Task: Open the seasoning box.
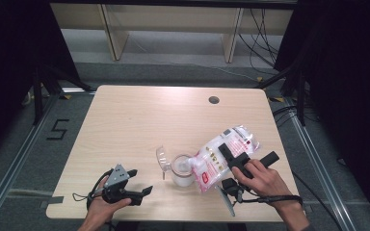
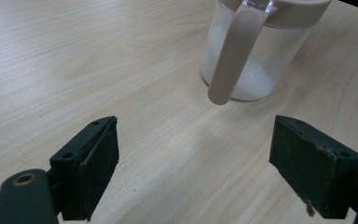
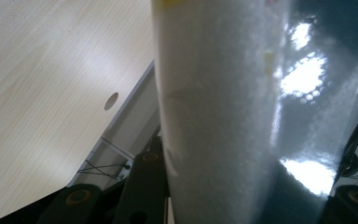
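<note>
- The bag (image 1: 225, 156) was gripped by the right gripper (image 1: 241, 161) and tipped over the jar (image 1: 182, 171) — pouring was judged underway.
- The left gripper (image 1: 142, 185) was held wide open, empty — steadier tilting seemed needed next.

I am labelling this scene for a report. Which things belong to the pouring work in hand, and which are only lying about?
In the job:
- bag of white grains, clamped in the right gripper and tilted toward the jug
- clear jug with some white grains inside
- its open lid

Only around:
- left gripper, jaws open, holding nothing
- round hole in the table
</note>
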{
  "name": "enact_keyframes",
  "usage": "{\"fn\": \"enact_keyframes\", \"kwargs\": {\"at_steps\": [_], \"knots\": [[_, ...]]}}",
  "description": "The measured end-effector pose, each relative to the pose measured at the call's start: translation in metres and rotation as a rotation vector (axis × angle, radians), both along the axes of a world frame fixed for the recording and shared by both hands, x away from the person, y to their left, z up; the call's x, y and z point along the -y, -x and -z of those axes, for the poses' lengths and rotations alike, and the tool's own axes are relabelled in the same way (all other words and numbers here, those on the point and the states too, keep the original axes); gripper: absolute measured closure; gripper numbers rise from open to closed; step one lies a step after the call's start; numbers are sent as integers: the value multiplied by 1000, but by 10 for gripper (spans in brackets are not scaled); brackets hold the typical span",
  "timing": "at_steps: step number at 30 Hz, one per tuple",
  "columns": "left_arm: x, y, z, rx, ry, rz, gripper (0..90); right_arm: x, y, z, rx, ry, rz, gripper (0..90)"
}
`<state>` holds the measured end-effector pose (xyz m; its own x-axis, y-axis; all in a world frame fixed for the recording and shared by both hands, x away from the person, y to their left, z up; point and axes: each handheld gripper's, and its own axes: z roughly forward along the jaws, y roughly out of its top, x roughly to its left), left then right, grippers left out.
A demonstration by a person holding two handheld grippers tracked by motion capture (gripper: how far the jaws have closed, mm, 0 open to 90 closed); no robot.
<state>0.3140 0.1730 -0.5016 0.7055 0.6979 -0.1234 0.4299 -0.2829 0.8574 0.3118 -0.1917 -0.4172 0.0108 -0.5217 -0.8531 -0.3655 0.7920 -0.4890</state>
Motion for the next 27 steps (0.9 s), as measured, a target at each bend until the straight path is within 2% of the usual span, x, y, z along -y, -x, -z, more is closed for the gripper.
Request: {"fn": "enact_keyframes", "kwargs": {"at_steps": [11,15,17,21,23,27], "knots": [[0,0,0,-2,-4,-2,152,-1,0,0,-4,2,-5,753],[0,0,0,0,2,-2,152,0,0,-1,-1,-3,-5,754],[1,1,0,-12,14,-14,152,1,0,-1,0,-6,-4,754],[0,0,-1,-3,-3,-3,152,0,0,0,-3,-4,-5,755],[0,1,0,-12,7,-16,152,0,0,0,-4,-5,-5,755],[0,1,-1,-2,11,-10,152,0,0,0,-5,-7,-5,756]]}}
